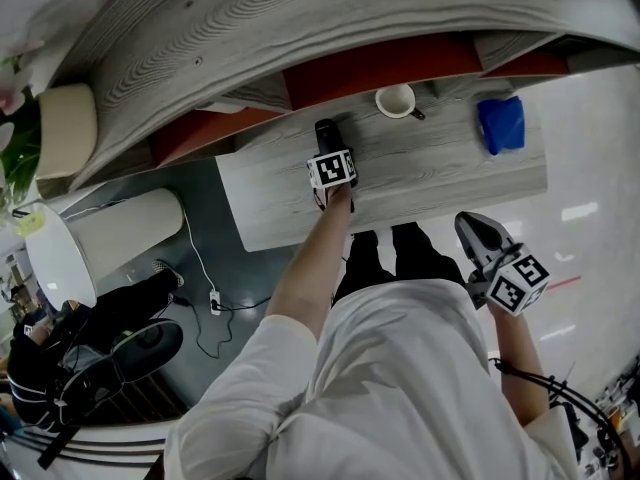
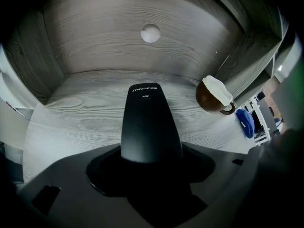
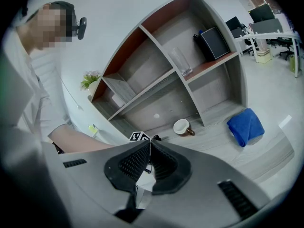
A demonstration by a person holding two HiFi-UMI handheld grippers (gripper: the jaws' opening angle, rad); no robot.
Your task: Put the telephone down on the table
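The telephone is a black handset (image 2: pixel 147 122). My left gripper (image 2: pixel 151 163) is shut on its near end, with the jaws standing wide around its body. In the head view this gripper (image 1: pixel 328 150) points steeply down over the back of the grey wood-grain table (image 1: pixel 450 178), and the handset (image 1: pixel 325 130) sticks out beyond its marker cube. Whether the handset's far end touches the tabletop cannot be told. My right gripper (image 3: pixel 150 148) is shut with nothing between its ribbed pads. It hangs off the table's front right corner (image 1: pixel 468 226).
A brown mug (image 1: pixel 397 100) with a white inside stands on the table right of the handset. A folded blue cloth (image 1: pixel 500 125) lies further right. A curved shelf unit (image 1: pixel 300 28) rises behind the table. A cable and plug strip (image 1: pixel 213 298) lie on the floor at left.
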